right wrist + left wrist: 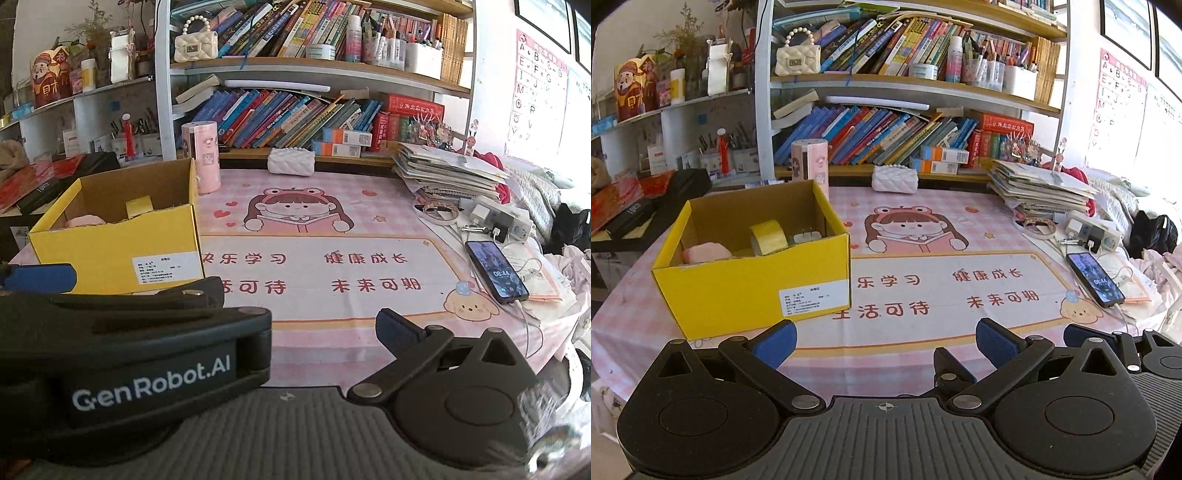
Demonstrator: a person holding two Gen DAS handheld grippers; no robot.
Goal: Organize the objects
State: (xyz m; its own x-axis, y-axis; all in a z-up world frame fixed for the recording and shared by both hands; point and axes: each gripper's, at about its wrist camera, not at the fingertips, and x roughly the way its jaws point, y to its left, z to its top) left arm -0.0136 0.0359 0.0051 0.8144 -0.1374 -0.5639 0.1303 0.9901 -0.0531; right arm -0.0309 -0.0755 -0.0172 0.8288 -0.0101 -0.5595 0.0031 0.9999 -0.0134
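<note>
At the left of both views stands the yellow box [750, 280], open-topped, its labelled side facing the cameras. Inside lie a pink soft item [705, 253], a yellow tape roll [768, 236] and a white plug-like block [807, 236] — presumably gathered there so the mat stays free.

The left gripper [886, 341] fills the bottom of its own view, blue pads spread wide with nothing between them, held back from the box.

Toward the lower right, the right gripper [229, 325] is likewise spread fully apart and empty; its left finger is partly hidden behind the left tool's body — the two are held side by side.

At the right edge of the pink cartoon mat [960, 229], a phone [1095, 278] lies charging beside a stack of papers [1038, 184], not yet boxed.
</note>
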